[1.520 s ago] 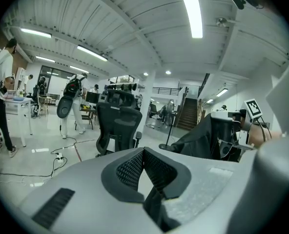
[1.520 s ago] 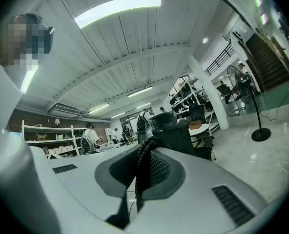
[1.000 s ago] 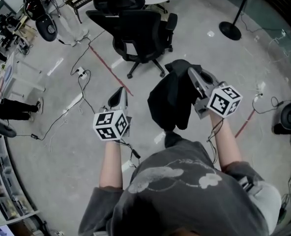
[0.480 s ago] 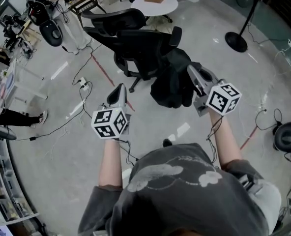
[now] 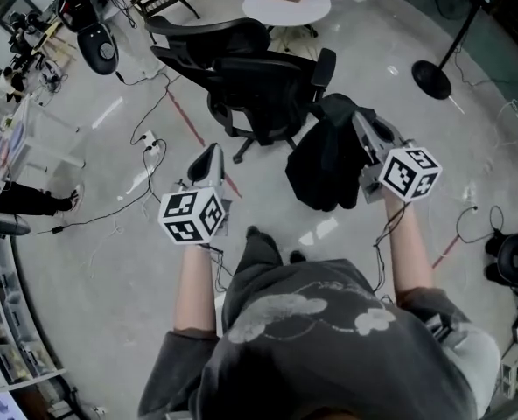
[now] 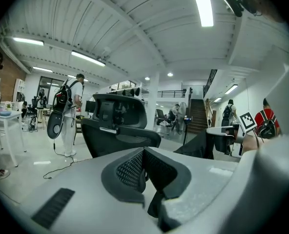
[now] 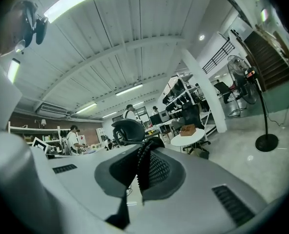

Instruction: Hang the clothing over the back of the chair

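A black garment (image 5: pixel 325 164) hangs from my right gripper (image 5: pixel 357 116), which is shut on its upper edge; it dangles just right of the chair. In the left gripper view the garment (image 6: pixel 201 146) shows as a dark shape on the right. The black mesh office chair (image 5: pixel 263 81) stands straight ahead on the floor, its back turned toward me. My left gripper (image 5: pixel 211 150) is shut and holds nothing, low and left of the chair's base. Both gripper views look level at the chair (image 6: pixel 120 130) (image 7: pixel 128 129). The jaws (image 6: pixel 143 152) (image 7: pixel 140 152) stand pressed together in each.
A second black chair (image 5: pixel 208 31) stands behind the first. Beyond it is a round white table (image 5: pixel 307 7) with a brown box. A fan stand (image 5: pixel 434 77) is at right. Cables and a power strip (image 5: pixel 150 140) lie on the floor at left.
Both grippers and the hanging garment have moved forward toward the chair, which now sits closer and larger in view. The right gripper's hold on the garment is unchanged.
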